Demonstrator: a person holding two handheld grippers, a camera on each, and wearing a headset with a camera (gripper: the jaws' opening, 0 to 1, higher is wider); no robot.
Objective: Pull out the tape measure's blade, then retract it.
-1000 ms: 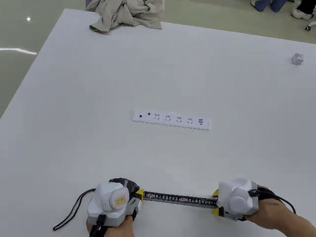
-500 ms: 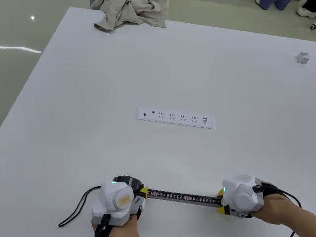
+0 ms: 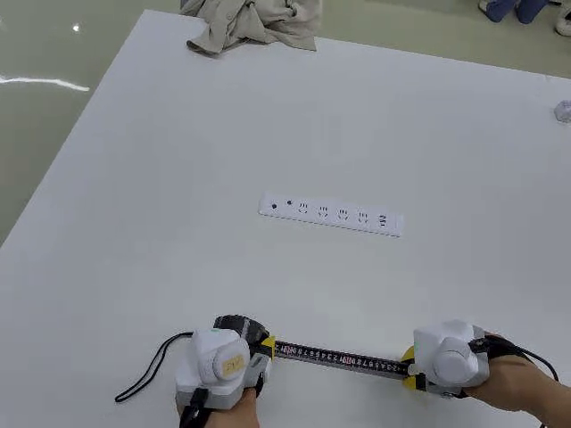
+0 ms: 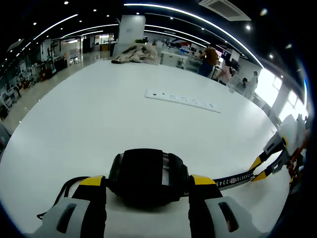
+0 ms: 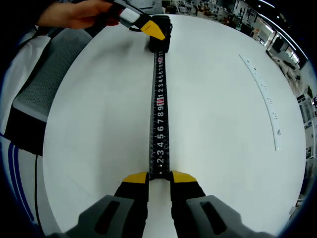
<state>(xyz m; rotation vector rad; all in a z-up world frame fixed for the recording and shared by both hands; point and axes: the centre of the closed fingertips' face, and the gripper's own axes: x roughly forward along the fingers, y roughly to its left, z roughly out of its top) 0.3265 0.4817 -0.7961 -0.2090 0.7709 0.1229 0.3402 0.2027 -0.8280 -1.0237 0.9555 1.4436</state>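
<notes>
Starting at the near edge of the white table, the left gripper has its yellow-tipped fingers clamped on either side of the tape measure; its case is chunky and black with rounded edges, and it's sitting right on the table top; a thin black cord loops off to the left of it across the surface; the blade is pulled out of the case and runs dead straight along the table to the right gripper, whose two fingers are pinched tight on the blade's free end; the blade is black with white numbers counting up from the pinched end, plus a red mark partway along; it's either flat on the surface or just above it, honestly can't tell which; a hand wraps the back of the right gripper, and in the right gripper view another hand shows behind the left gripper; further out, around mid-table and well apart from the tape, a long white power strip lies roughly parallel to the blade; way over at the far edge there's a crumpled beige cloth; off at the far right is a small pale thing, too tiny to make out.
</notes>
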